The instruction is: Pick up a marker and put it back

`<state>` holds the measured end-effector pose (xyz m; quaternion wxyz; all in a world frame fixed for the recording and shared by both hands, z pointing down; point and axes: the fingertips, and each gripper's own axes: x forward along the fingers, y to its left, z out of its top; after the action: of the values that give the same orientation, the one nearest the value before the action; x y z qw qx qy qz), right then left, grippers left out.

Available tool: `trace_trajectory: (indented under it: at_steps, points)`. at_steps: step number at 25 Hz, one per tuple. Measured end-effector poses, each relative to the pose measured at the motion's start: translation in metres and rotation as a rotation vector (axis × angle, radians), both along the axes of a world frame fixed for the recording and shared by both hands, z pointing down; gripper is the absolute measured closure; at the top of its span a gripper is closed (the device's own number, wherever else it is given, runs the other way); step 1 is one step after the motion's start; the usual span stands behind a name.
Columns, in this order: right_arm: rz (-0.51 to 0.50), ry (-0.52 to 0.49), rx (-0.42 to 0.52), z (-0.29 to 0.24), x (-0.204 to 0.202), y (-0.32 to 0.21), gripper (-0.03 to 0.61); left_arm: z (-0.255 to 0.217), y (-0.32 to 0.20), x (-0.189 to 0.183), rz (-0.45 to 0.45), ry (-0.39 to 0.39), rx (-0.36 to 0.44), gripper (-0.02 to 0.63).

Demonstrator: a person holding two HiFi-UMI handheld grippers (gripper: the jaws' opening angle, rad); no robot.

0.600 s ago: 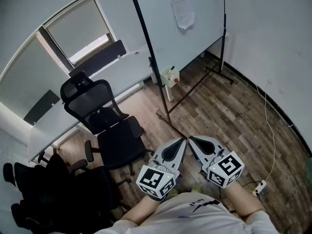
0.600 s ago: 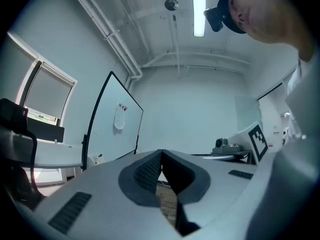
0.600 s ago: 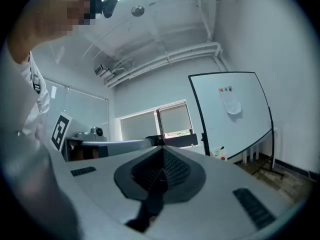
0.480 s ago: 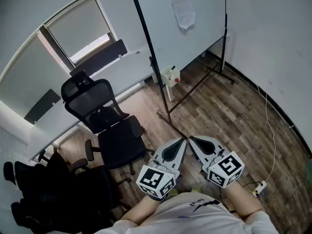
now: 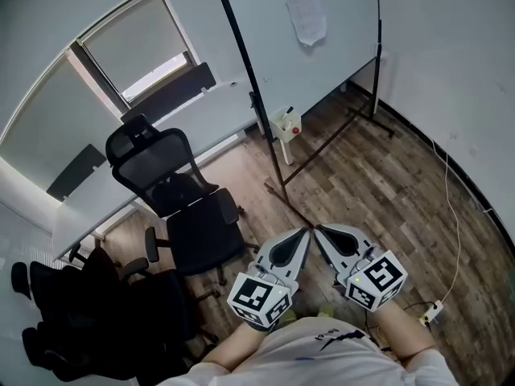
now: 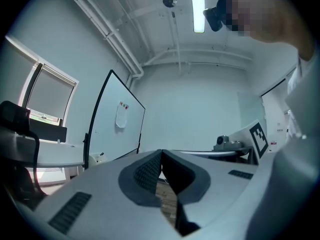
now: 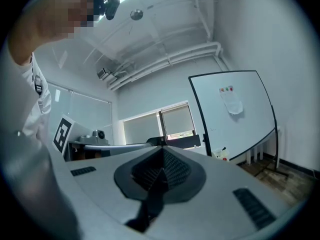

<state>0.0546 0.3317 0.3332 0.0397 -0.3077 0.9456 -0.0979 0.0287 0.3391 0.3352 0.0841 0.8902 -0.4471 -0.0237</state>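
Wood floor (image 5: 378, 191); black chair (image 5: 173, 191) left of the whiteboard (image 5: 265, 39). At the whiteboard's foot a white box (image 5: 285, 129) holds a thin dark marker (image 5: 289, 112), upright. The left tongs (image 5: 305, 231) and right tongs (image 5: 315, 229) are clenched, empty.

Wood-plank floor (image 5: 386, 191), glossy whiteboard (image 5: 346, 39), matt blk mesh chair (image 5: 149, 163).

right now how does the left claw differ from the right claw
The left claw angles rightward, the right claw leftward, so their tips sit close together. Behind its touching tips, the left claw shows a sliver of wood floor; the right claw shows only a dark slit. Both are shut and hold nothing.
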Motion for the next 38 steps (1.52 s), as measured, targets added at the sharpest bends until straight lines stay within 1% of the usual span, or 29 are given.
trace_trajectory:
  at_steps: [5,11,19,26,34,38]
  points:
    - [0.005,-0.012,0.02,0.001,0.014,-0.003,0.566,0.003,-0.006,0.004,-0.02,-0.006,-0.002,0.601]
    - [0.023,-0.036,0.005,0.005,0.035,-0.017,0.565,0.007,-0.015,0.015,-0.034,-0.026,-0.006,0.601]
    - [0.032,-0.034,-0.022,0.012,0.039,-0.047,0.565,0.011,-0.046,0.015,-0.044,-0.041,-0.019,0.601]
    - [0.051,0.0,-0.034,0.021,0.021,-0.104,0.565,0.021,-0.104,-0.002,-0.032,-0.044,-0.006,0.601]
    - [0.08,0.034,-0.048,0.024,-0.023,-0.193,0.565,0.022,-0.196,-0.038,0.008,-0.056,0.025,0.601]
    - [0.104,0.051,-0.053,0.028,-0.044,-0.23,0.565,0.015,-0.236,-0.052,0.042,-0.053,0.069,0.601]
